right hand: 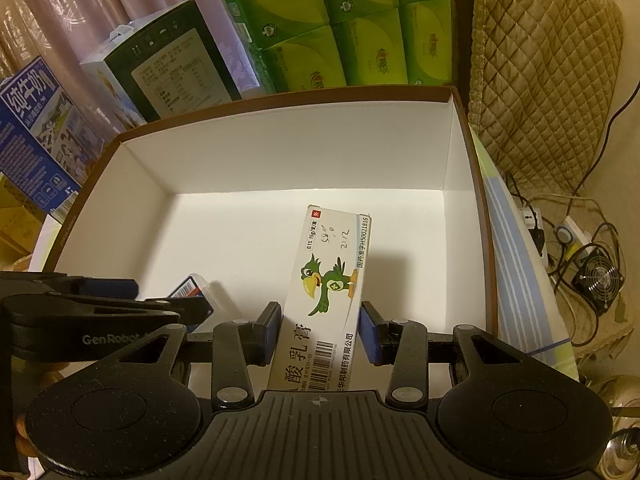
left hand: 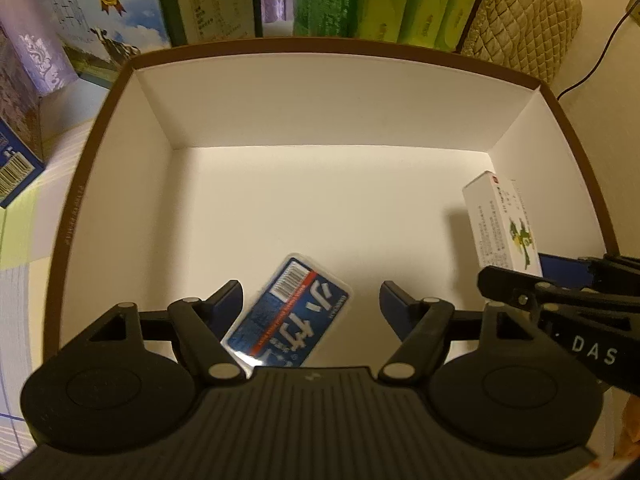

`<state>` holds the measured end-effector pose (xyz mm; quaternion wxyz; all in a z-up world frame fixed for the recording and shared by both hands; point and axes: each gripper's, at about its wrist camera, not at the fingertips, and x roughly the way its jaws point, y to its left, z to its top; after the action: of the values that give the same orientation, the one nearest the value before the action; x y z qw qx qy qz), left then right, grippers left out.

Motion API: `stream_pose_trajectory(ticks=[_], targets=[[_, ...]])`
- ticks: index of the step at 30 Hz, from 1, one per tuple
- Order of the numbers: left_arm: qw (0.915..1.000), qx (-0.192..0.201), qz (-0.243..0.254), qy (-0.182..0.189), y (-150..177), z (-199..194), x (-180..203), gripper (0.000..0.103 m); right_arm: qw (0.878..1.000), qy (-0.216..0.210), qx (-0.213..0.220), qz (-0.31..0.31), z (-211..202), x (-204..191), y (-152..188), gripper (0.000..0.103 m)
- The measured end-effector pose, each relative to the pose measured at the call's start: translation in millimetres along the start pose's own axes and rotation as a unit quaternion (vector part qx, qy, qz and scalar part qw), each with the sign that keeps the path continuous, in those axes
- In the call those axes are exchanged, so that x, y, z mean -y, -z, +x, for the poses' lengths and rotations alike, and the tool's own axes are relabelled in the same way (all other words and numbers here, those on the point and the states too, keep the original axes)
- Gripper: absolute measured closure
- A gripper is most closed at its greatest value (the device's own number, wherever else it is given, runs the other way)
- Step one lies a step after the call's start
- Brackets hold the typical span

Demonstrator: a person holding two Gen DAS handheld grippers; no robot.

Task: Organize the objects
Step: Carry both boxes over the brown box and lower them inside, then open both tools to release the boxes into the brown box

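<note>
Placing step: left hand-held gripper spread wide over blue packet lying on floor of brown-rimmed box; right hand-held gripper flanks parrot-printed ointment carton, contact unclear; next, lower and release

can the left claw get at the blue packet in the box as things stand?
Probably yes. The left claw is open, with the blue packet lying flat on the box floor between its fingers and nothing lying over it. The right claw, at the white carton, stands off to the side.
</note>
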<state>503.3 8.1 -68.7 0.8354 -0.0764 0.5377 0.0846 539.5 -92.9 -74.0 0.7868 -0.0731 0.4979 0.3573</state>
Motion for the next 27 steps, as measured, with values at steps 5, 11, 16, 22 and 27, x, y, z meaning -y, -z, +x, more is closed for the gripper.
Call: stream_pose_trajectory(ticks=[5, 11, 16, 22, 27], targets=[[1.0, 0.005, -0.002, -0.005, 1.2, -6.4, -3.5, 0.031, 1.0, -0.001, 0.003, 0.001, -2.7, -1.9, -1.1, 0.064], [0.9999, 0.008, -0.004, -0.011, 2.5, -9.8, -7.8, 0.031, 1.0, -0.005, 0.008, -0.004, -5.8, -7.0, -2.6, 0.064], [0.9998, 0.014, -0.008, -0.012, 4.0, -15.8, -12.3, 0.026, 1.0, -0.014, 0.024, 0.006, -9.6, -9.1, -4.7, 0.064], [0.9995, 0.026, -0.013, -0.014, 5.9, -26.6, -18.2, 0.022, 0.998, -0.015, 0.051, 0.018, -21.8, -12.0, -10.6, 0.039], [0.999, 0.039, -0.015, -0.016, 6.6, -39.1, -22.6, 0.021, 0.998, -0.017, 0.063, 0.015, -31.8, -15.7, -13.3, 0.036]])
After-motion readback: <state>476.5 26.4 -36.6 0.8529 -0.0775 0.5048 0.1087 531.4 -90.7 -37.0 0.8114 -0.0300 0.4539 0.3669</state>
